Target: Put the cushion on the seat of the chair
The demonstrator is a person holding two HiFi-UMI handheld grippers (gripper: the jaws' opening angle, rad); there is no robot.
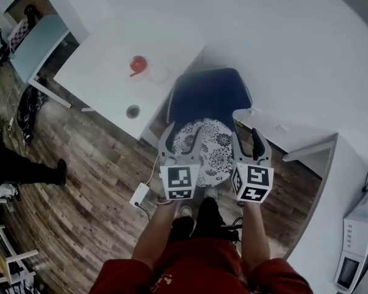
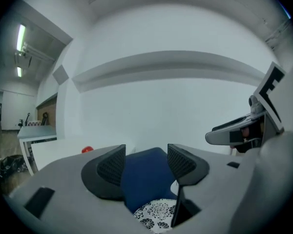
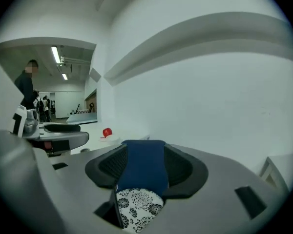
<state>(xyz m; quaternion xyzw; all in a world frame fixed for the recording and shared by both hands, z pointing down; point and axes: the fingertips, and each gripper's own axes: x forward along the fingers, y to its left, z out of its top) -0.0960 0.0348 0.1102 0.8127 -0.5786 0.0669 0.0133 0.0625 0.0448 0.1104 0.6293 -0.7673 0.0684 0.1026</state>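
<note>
A round white cushion (image 1: 210, 149) with a black flower print lies on the seat of a chair with a dark blue backrest (image 1: 208, 95). My left gripper (image 1: 179, 141) is open at the cushion's left edge. My right gripper (image 1: 246, 135) is open at its right edge. In the left gripper view the jaws (image 2: 146, 162) stand apart, with the backrest (image 2: 142, 182) between them and the cushion (image 2: 158, 213) below. The right gripper view shows the same: its jaws (image 3: 145, 168) stand spread, the backrest (image 3: 142, 152) beyond them and the cushion (image 3: 136, 206) underneath. Neither gripper holds anything.
A white table (image 1: 104, 72) stands to the chair's left with a red object (image 1: 138, 63) and a clear cup (image 1: 158, 73) on it. A white desk (image 1: 297, 136) is on the right. A power strip (image 1: 139, 195) lies on the wood floor. A person's leg (image 1: 24, 170) is at the far left.
</note>
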